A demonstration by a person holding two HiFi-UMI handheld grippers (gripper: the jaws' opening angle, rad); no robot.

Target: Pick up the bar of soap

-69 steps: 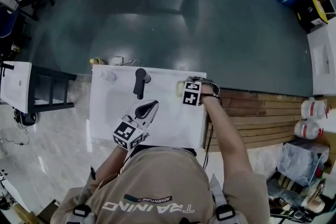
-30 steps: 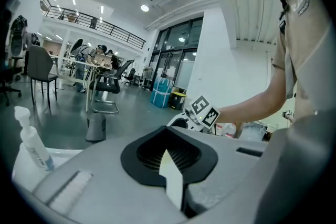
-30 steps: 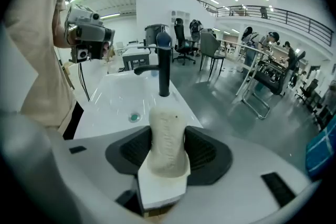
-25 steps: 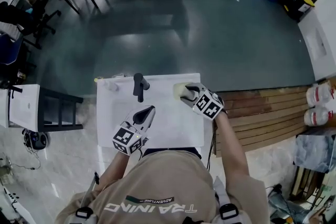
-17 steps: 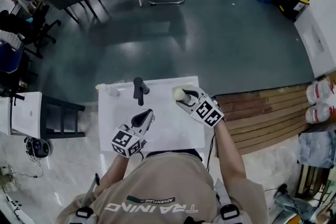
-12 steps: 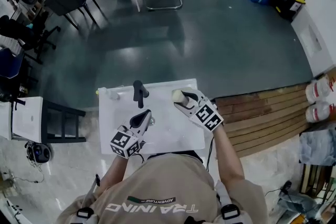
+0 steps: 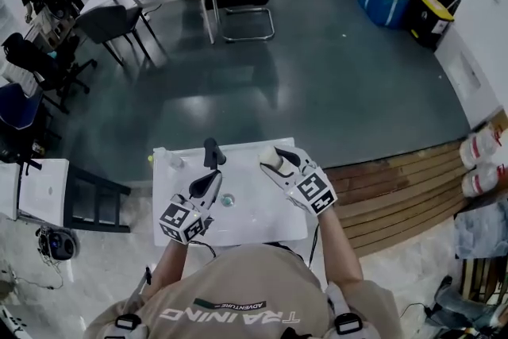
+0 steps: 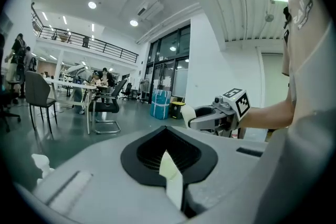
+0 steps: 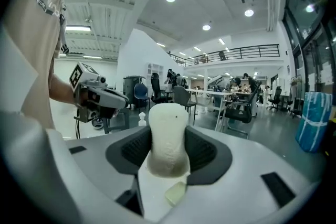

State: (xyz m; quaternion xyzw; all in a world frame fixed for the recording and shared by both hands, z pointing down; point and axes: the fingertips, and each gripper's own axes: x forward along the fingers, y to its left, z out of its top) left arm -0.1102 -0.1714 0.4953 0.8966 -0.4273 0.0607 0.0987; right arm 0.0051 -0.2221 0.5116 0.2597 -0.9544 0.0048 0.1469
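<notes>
Between right gripper [image 7: 275,158] jaws, bar of soap [image 9: 168,131]; faucet [image 7: 211,152] leftward

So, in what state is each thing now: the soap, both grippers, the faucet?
right gripper: shut on the bar of soap.
bar of soap: held upright between that gripper's jaws; seems lifted off the sink.
left gripper: jaws together, holding nothing.
faucet: standing at the sink's back edge, no gripper on it.

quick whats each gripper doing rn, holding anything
left gripper: closed, nothing between its jaws
right gripper: closed on the pale cream bar of soap
</notes>
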